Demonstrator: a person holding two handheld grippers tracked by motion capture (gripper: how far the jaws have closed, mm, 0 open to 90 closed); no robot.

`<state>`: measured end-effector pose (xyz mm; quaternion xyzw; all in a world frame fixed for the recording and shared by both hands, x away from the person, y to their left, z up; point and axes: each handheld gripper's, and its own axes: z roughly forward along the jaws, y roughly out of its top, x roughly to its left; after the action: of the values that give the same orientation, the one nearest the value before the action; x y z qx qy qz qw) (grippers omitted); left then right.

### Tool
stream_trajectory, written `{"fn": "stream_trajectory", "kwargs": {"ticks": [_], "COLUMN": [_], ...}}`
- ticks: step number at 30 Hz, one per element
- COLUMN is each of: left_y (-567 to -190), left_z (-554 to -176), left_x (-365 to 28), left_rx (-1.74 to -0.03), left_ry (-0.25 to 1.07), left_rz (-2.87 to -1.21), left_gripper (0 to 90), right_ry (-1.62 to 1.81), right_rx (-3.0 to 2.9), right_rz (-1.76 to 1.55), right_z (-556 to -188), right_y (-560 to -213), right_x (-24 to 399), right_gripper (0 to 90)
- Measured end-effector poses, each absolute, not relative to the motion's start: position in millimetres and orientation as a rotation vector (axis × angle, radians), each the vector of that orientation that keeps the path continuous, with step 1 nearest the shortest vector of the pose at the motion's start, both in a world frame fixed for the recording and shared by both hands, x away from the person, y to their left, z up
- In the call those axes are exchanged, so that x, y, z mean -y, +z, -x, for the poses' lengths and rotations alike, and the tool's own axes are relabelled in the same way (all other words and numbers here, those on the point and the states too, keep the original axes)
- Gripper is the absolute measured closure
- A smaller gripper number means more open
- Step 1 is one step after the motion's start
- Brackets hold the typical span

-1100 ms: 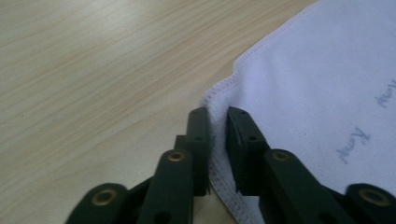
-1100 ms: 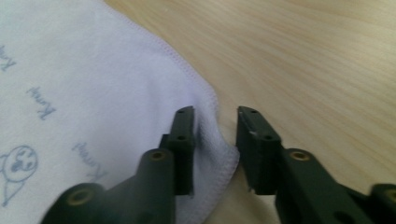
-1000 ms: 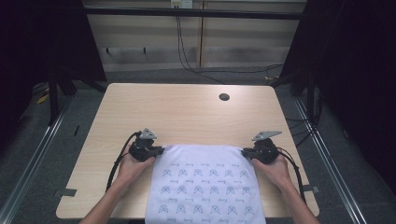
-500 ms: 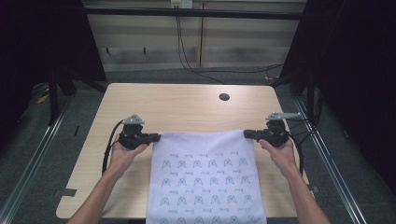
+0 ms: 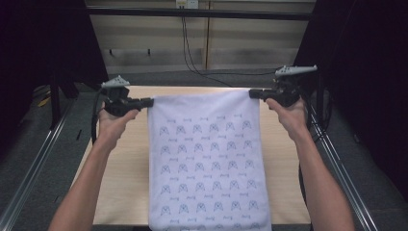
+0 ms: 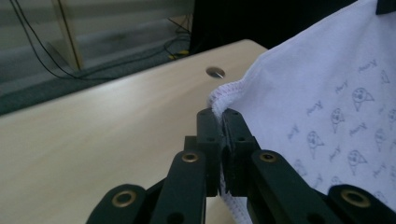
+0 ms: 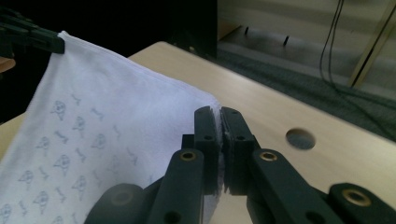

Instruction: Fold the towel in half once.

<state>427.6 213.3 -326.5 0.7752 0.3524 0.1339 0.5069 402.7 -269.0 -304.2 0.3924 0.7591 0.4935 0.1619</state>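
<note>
the left tongs (image 5: 149,101) and right tongs (image 5: 254,94) each clench a top corner of the white printed cloth (image 5: 207,159), hanging stretched above the surface (image 5: 120,192) toward its near edge; next, likely lowering it flat, corners level.

Dim room, dark at left & right edges; light from above hits table (image 5: 134,159) & white cloth (image 5: 207,159). Gripper views: near jaws soft, far bkgd blurred, slight grain.

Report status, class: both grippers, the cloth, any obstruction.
Left gripper and right gripper shut on top corners. White printed cloth hangs spread above the table. Nothing in the way.
</note>
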Motion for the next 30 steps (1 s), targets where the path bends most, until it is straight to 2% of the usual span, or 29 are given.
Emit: {"fn": "stream_trajectory", "kwargs": {"ticks": [7, 9, 11, 17, 22, 30], "left_y": [-276, -271, -274, -303, -325, -376], "left_z": [-441, -442, -437, -400, -357, -283], "left_x": [-215, -216, -212, -206, -203, -208], "left_rx": [-0.846, -0.851, -0.841, -0.750, -0.722, -0.688], "left_ry": [0.409, 0.404, 0.408, 0.356, 0.321, 0.176], "left_rz": [-1.771, -1.743, -1.788, -1.828, -1.907, -1.972], "left_gripper": [87.1, 87.1, 87.1, 87.1, 87.1, 87.0], "right_ry": [1.396, 1.456, 1.500, 1.467, 1.491, 1.508], "right_rx": [-2.065, -2.007, -1.999, -2.095, -2.146, -2.245], "right_rz": [-1.111, -1.106, -1.096, -1.071, -1.045, -1.092], "right_z": [-426, -425, -421, -391, -349, -283], "right_y": [-253, -243, -243, -279, -310, -369], "right_x": [268, 270, 272, 278, 288, 308], "right_gripper": [86.4, 86.4, 86.4, 86.5, 86.4, 86.4]}}
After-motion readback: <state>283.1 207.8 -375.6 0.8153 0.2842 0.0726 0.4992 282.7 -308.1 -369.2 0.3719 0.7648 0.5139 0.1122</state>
